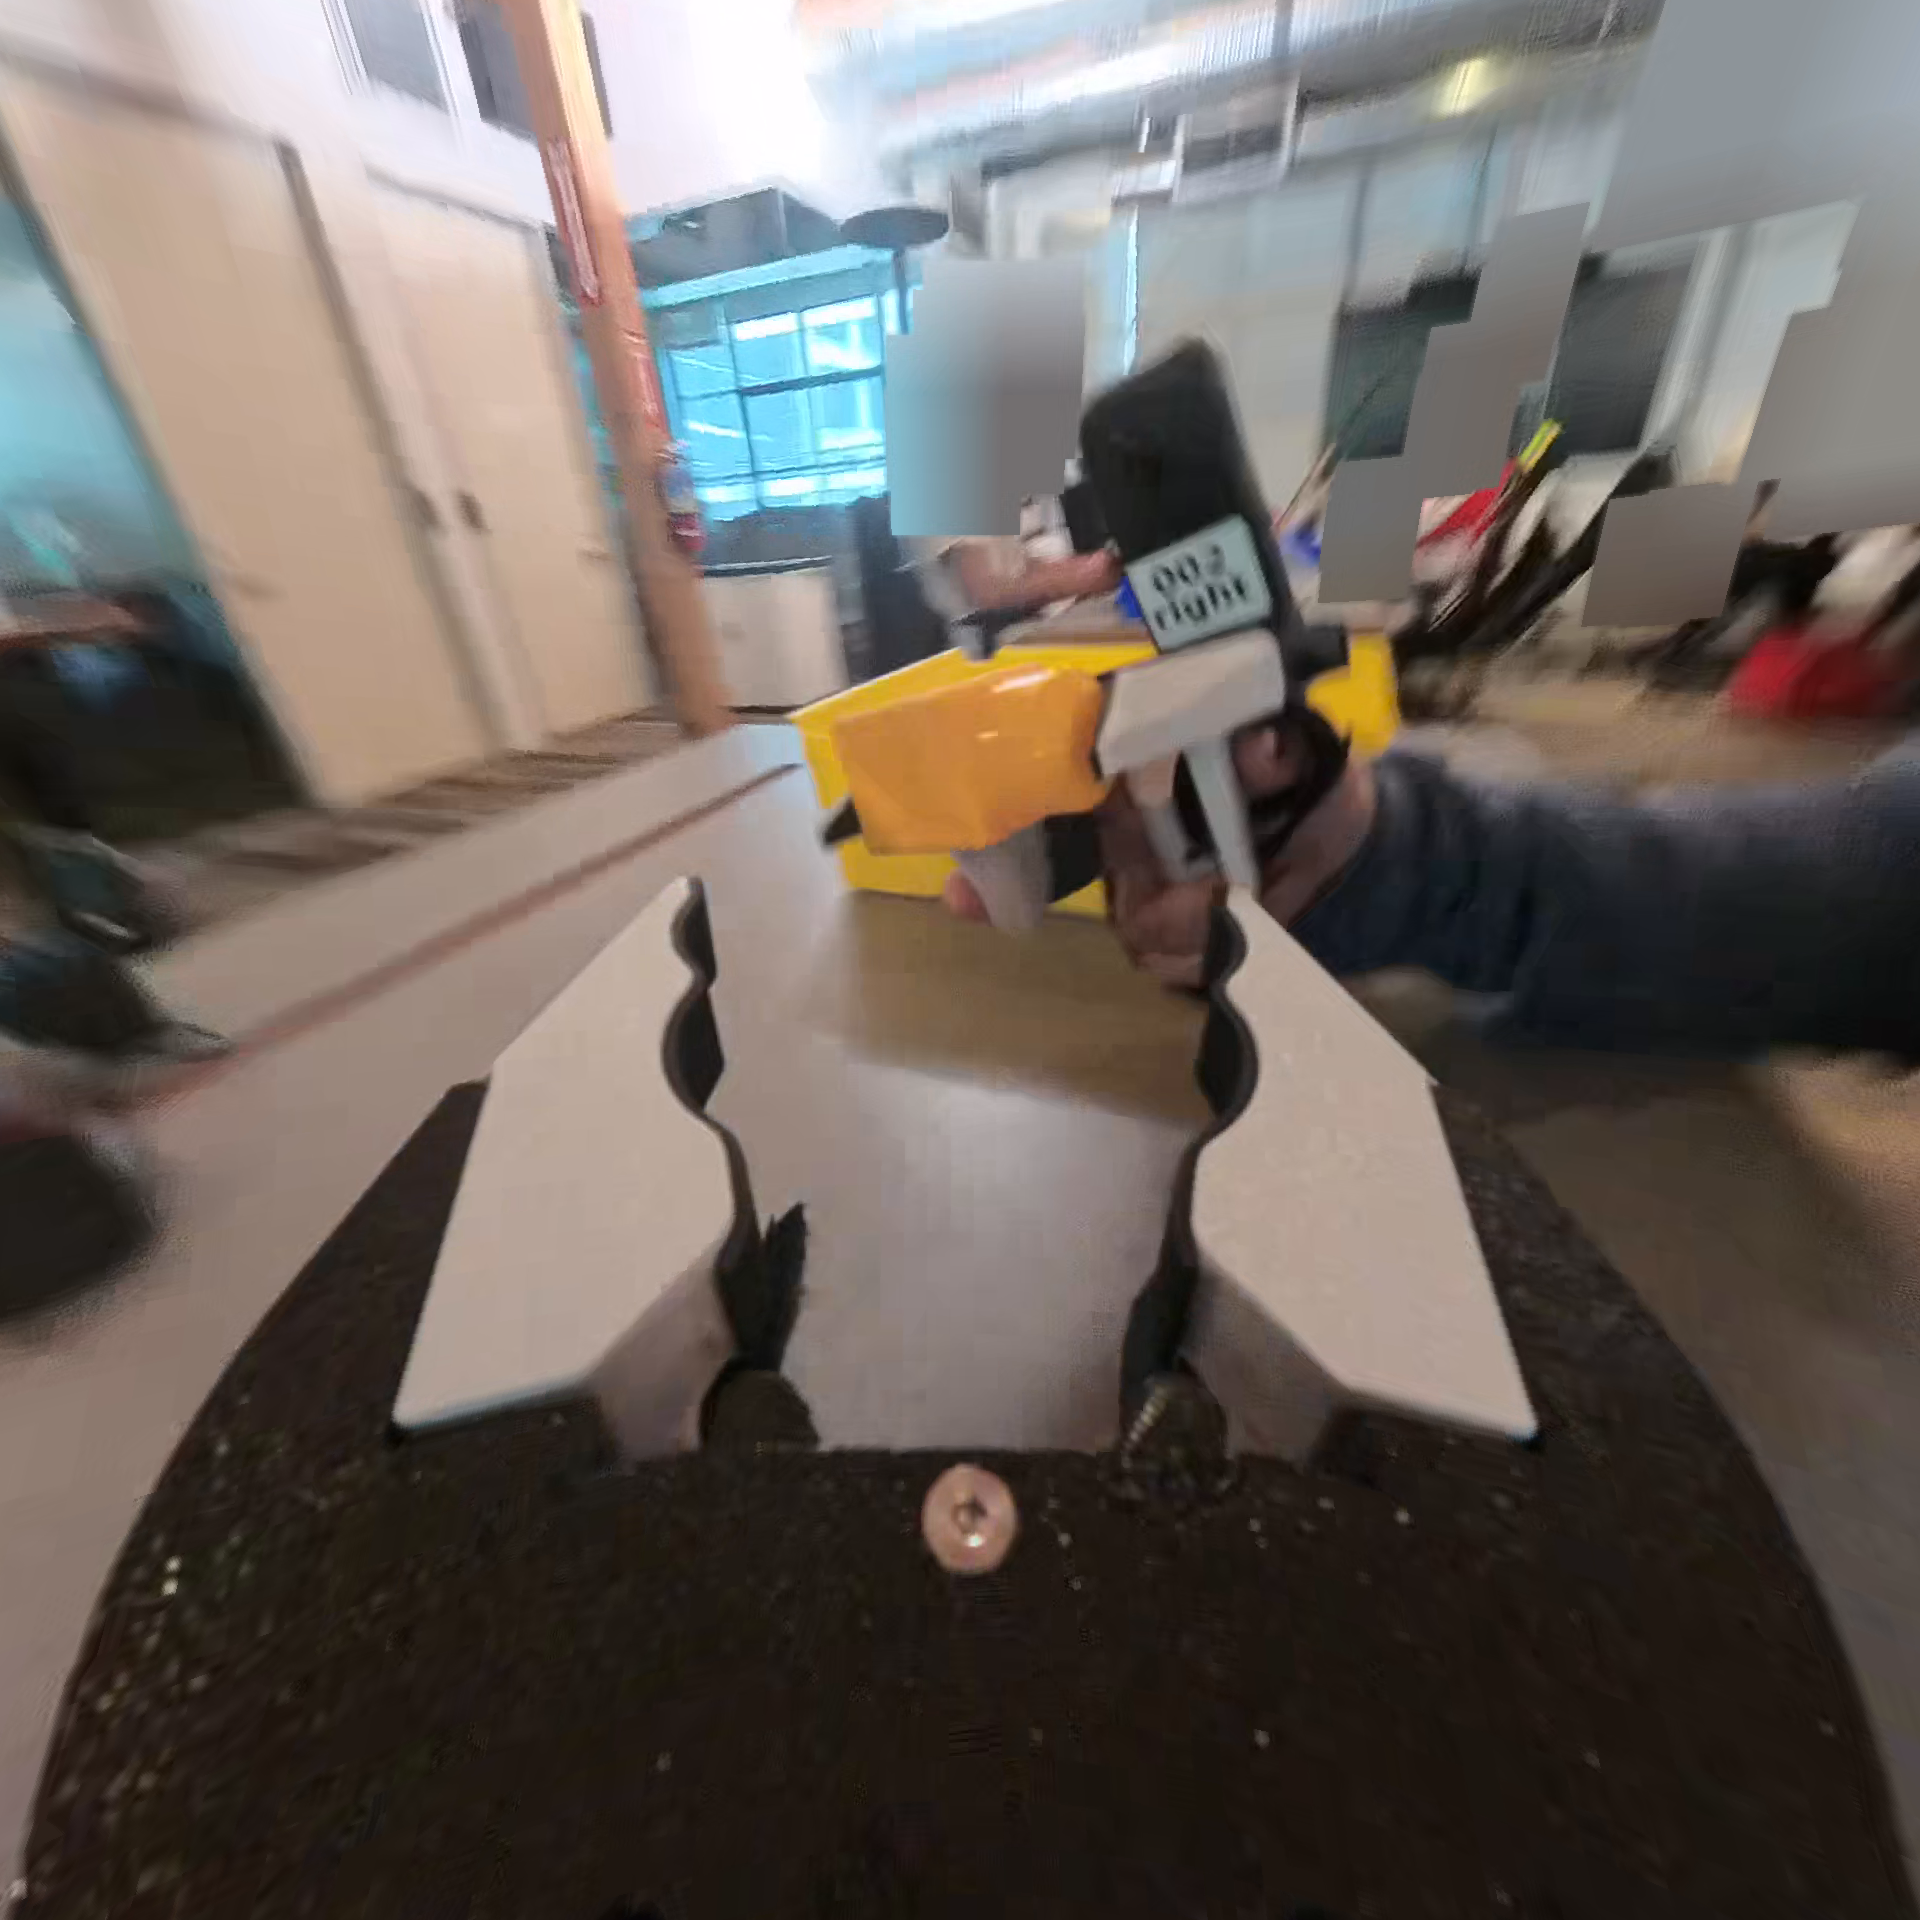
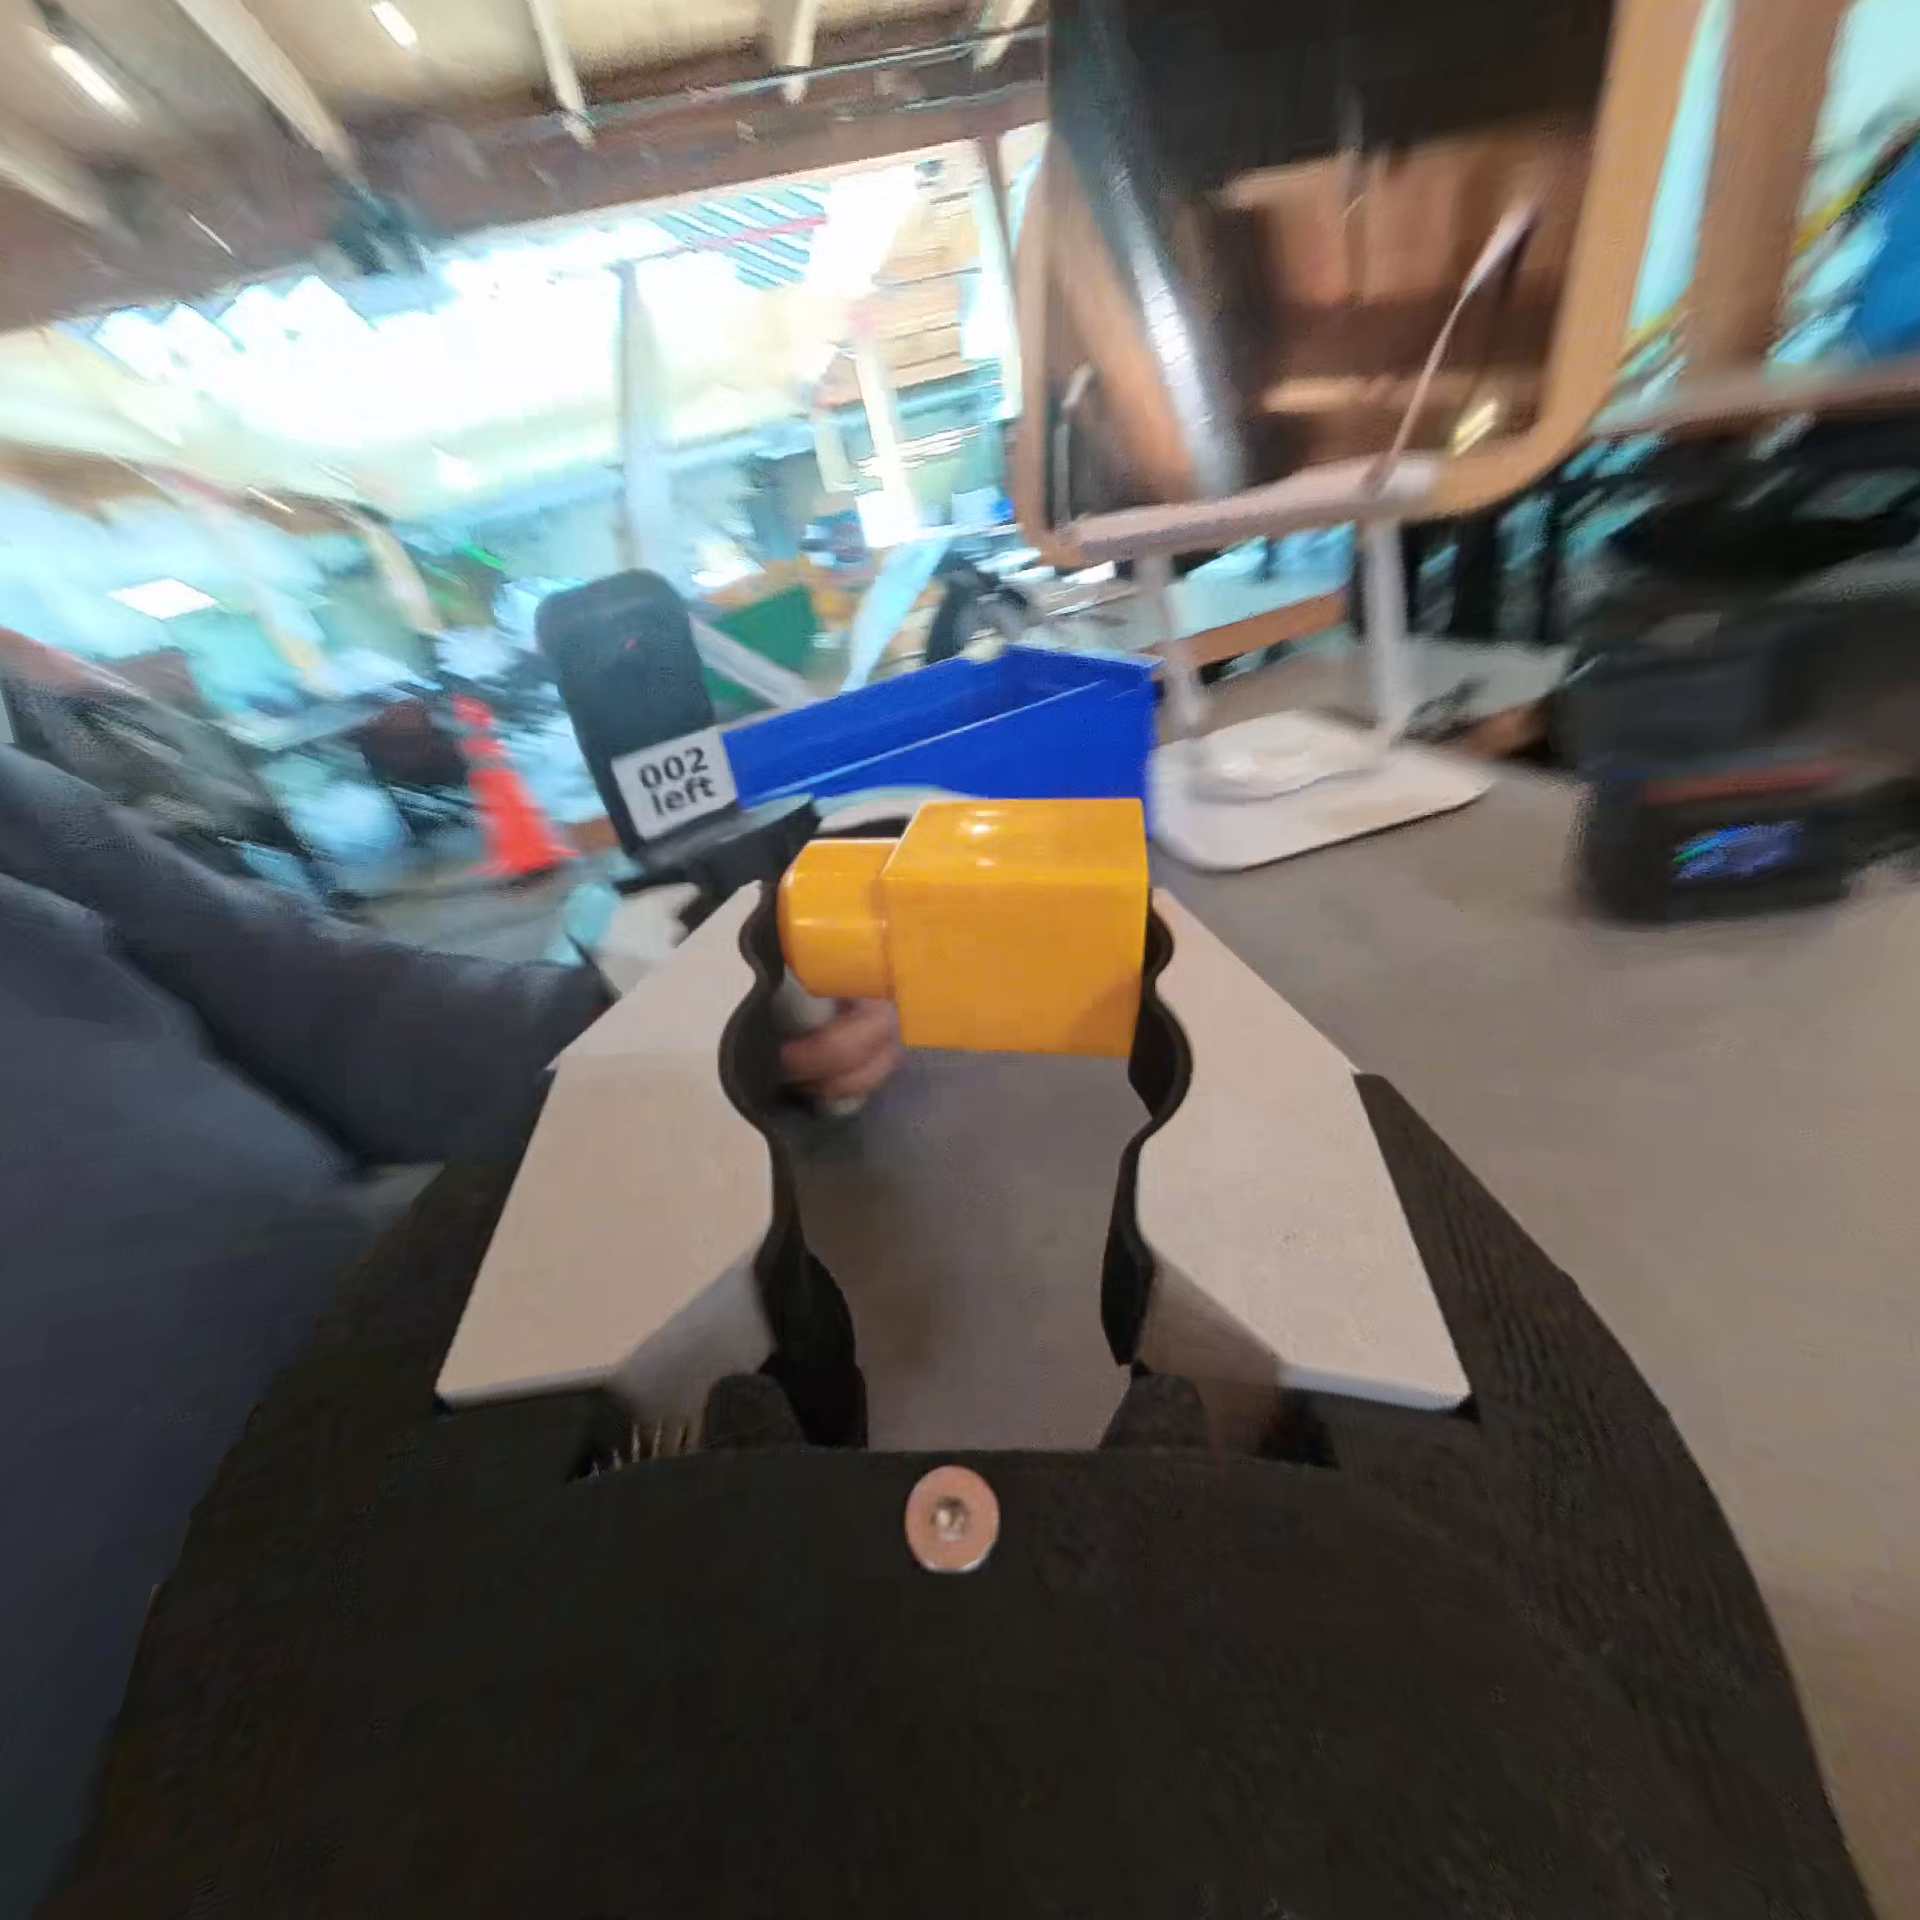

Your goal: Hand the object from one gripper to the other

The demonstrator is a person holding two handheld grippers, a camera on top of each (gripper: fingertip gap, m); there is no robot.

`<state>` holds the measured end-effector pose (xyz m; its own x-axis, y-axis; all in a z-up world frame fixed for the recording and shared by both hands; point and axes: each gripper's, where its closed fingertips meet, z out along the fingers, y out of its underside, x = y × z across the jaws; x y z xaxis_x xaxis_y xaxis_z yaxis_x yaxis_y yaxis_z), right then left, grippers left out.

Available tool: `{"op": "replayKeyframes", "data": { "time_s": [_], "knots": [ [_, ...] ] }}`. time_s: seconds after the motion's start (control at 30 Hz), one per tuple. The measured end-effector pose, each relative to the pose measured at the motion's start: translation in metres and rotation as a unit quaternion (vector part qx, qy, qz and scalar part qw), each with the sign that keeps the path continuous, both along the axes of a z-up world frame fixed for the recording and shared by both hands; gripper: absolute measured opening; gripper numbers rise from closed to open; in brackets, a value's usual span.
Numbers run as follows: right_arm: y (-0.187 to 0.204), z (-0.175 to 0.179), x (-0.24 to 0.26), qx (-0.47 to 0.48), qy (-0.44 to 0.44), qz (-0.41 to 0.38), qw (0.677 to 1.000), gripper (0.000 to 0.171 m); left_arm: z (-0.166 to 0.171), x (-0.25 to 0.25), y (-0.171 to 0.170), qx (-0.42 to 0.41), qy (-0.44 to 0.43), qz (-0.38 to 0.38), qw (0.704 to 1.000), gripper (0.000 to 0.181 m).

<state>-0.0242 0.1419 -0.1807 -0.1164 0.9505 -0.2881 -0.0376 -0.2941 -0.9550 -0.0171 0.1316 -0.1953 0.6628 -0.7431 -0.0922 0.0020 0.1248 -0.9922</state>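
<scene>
The right gripper (image 2: 961, 956) holds an orange block (image 2: 977, 925) out at the tips of its fingers (image 2: 1236, 1122), which pinch the block's big square part from either side. A shorter round stub sticks out of the block toward the left and stays free. From the left wrist view the same orange block (image 1: 961, 764) hangs in the air above the worktop (image 1: 935, 1091), in front of a yellow bin (image 1: 894, 821), with the person's hand (image 1: 1174, 914) and dark sleeve (image 1: 1621, 904) behind the handle. A blue bin (image 2: 997, 727) sits further back in the right wrist view.

The left gripper (image 1: 961, 935) is near but apart from the block, its fingers (image 1: 592, 1132) spread wide with nothing between them, pointing roughly toward the block.

The block looks like hard, glossy plastic: stiff, probably light, and likely a bit slippery on its smooth faces. It should not crush or bend under a firm squeeze. The natural place for the left fingers to take hold seems to be the free stub, or whatever flat face the right fingers leave uncovered. Since the stub is rounded and shiny, I would expect it to twist if pinched off-centre, so a square grip close to the shoulder looks safest before the right fingers let go.
</scene>
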Motion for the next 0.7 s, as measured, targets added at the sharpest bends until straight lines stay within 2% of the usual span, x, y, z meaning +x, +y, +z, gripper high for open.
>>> {"op": "replayKeyframes", "data": {
  "time_s": [0.07, 0.17, 0.27, 0.33, 0.4, 0.5, 0.63, 0.7],
  "knots": [
    [-0.009, -0.004, 0.000, -0.097, -0.009, 0.072, 0.993, 0.066, -0.001, 0.010, -0.008, 0.081, 0.085, 0.029, 0.993, 0.091],
    [-0.022, -0.014, 0.000, -0.211, -0.047, 0.153, 0.964, 0.066, -0.009, 0.021, -0.014, 0.174, 0.197, 0.068, 0.963, 0.077],
    [-0.040, -0.027, 0.002, -0.265, -0.093, 0.215, 0.935, 0.067, -0.023, 0.025, -0.011, 0.199, 0.266, 0.082, 0.940, 0.069],
    [-0.048, -0.033, 0.002, -0.267, -0.115, 0.235, 0.927, 0.067, -0.027, 0.025, -0.011, 0.209, 0.284, 0.083, 0.932, 0.053],
    [-0.052, -0.038, 0.000, -0.256, -0.125, 0.236, 0.929, 0.067, -0.026, 0.023, -0.010, 0.208, 0.284, 0.093, 0.932, 0.034],
    [-0.038, -0.041, -0.006, -0.231, -0.115, 0.187, 0.948, 0.065, -0.030, 0.012, 0.004, 0.120, 0.265, 0.115, 0.950, 0.034],
    [-0.010, -0.032, -0.006, -0.151, -0.071, 0.097, 0.981, 0.067, -0.017, -0.009, 0.014, 0.019, 0.126, 0.116, 0.985, 0.034],
    [0.001, -0.026, -0.006, -0.083, -0.049, 0.045, 0.994, 0.070, -0.009, -0.016, 0.015, -0.031, 0.041, 0.088, 0.995, 0.034]
  ]
}}
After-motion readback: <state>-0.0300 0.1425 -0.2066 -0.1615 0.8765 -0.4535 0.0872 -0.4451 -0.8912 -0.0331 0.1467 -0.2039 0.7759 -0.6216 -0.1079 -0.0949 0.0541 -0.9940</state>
